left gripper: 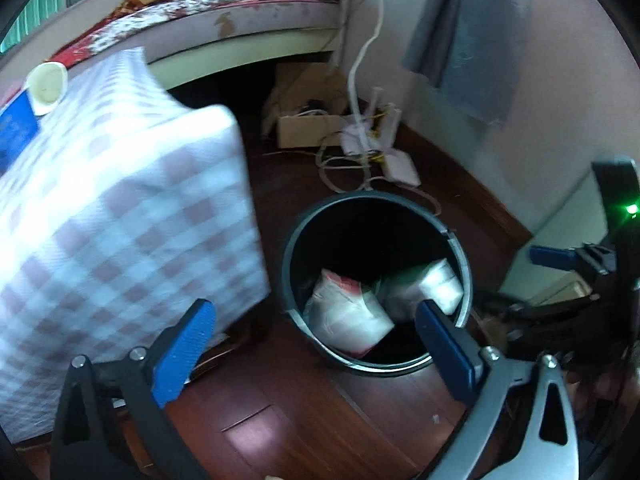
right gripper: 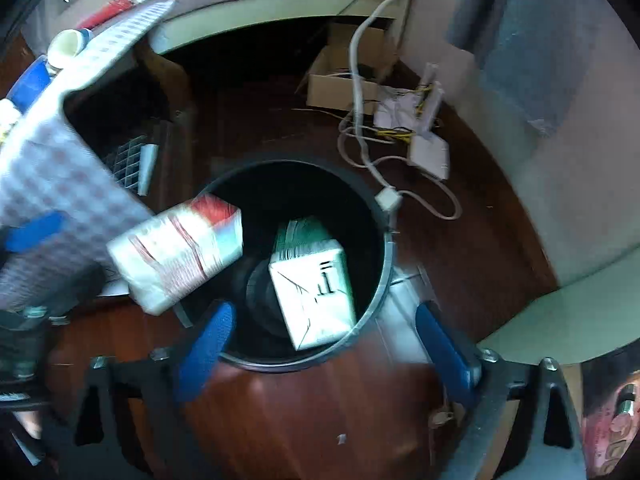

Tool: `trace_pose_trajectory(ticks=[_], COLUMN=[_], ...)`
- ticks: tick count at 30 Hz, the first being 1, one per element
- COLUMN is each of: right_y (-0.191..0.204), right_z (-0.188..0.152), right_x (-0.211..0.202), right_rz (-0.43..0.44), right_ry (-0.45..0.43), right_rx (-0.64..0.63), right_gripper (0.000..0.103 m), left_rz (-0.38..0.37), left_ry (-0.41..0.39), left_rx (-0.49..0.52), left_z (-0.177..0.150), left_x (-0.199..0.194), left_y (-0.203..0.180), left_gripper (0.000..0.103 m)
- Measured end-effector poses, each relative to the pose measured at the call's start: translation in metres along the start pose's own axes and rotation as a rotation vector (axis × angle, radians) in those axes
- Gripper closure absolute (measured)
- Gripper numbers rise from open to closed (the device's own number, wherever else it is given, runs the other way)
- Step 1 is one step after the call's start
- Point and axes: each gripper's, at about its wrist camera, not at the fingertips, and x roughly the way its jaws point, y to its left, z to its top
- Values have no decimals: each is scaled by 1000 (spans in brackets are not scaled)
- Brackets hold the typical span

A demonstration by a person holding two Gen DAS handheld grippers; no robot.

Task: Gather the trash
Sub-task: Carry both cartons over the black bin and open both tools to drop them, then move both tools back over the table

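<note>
The bin [left gripper: 296, 240] is a round, dark container with a grey metal rim, standing upright and open on the wooden floor. Two cartons show at it.

The red-and-white carton [right gripper: 180, 252] is a blurred, boxy pack with red print on white sides. In the right wrist view it hangs tilted over the bin's left rim, partly outside the opening; in the left wrist view [left gripper: 348, 316] it appears inside the bin, low at the near left of the opening.

The green-and-white carton [right gripper: 314, 288] lies inside the bin, tilted, its white folded end facing up and its green side toward the far wall, close to the bin's right wall.
</note>
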Motion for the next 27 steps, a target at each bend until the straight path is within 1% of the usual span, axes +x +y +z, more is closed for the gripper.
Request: trace_pose_trajectory(ticks=[3,5,7,10,18,27], right_y=[-8,-6,-1,11,37,61], right_z=[-5,-7,-5,-2,8,7], right_x=[-3,-8,-12,-25,-52,-74], right_rz=[-5,-13,-17,-20,-6,1], right_ry=[1,-5,-15,-51,-114,-141], right_rx=[41,39,32,17,0,-35], right_gripper=[9,8,7,2,1,1], left_rz=[24,34,42,49,80,106], left_ry=[-13,-18,-28,-46,-86,-119], left_rx=[-4,-8,-15,-25,-56,-78], left_z=[-2,-5,-7,-6,-10,-15], left_x=[-5,-11,-20,-31,-48,-67], left_y=[7,12,16,23,41,55], left_gripper=[1,1,1,1,1,1])
